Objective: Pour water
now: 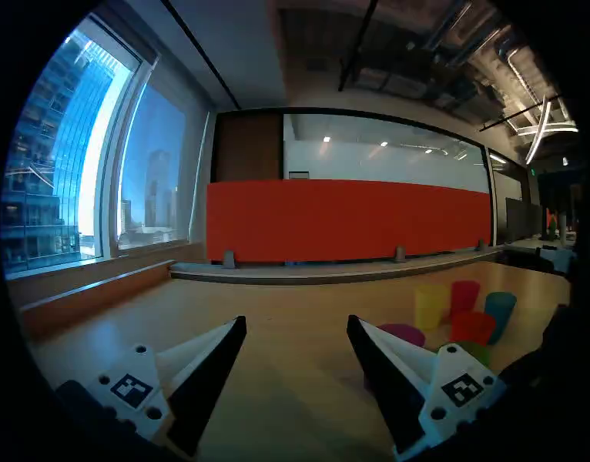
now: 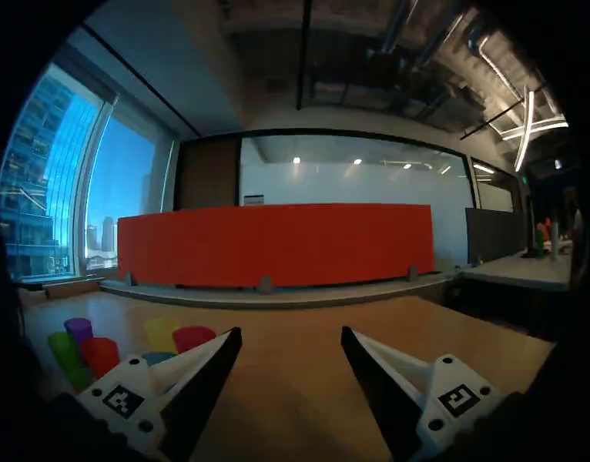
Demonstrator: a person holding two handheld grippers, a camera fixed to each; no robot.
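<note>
The left hand-held gripper (image 1: 296, 322) hangs low over a bare stretch of the wooden desk (image 1: 295, 400), its two fingers spread wide apart with nothing between them. Off to its right on the desk stands a tight cluster of plastic cups. A yellow cup (image 1: 431, 306), a red cup (image 1: 464, 296) and a blue cup (image 1: 500, 306) are at the back, with an orange-red cup (image 1: 472, 327) just in front of them. A pink cup (image 1: 403, 333) sits partly behind the right finger, and a green cup (image 1: 474, 353) is low down beside that finger. Whether any cup holds water cannot be told. The right hand-held gripper (image 2: 291, 333) also has its fingers held apart, gripping nothing, over bare desk. In the right gripper view the cluster lies to its left. A purple cup (image 2: 79, 329), the green cup (image 2: 64, 350) and the orange-red cup (image 2: 101, 356) are farthest out, and the yellow cup (image 2: 161, 333) and pink cup (image 2: 193, 337) are nearer. The blue cup (image 2: 158, 358) peeks out above the left finger. Beyond the desk runs a long red partition (image 1: 349, 219), with tall windows (image 1: 72, 177) to the side.
</note>
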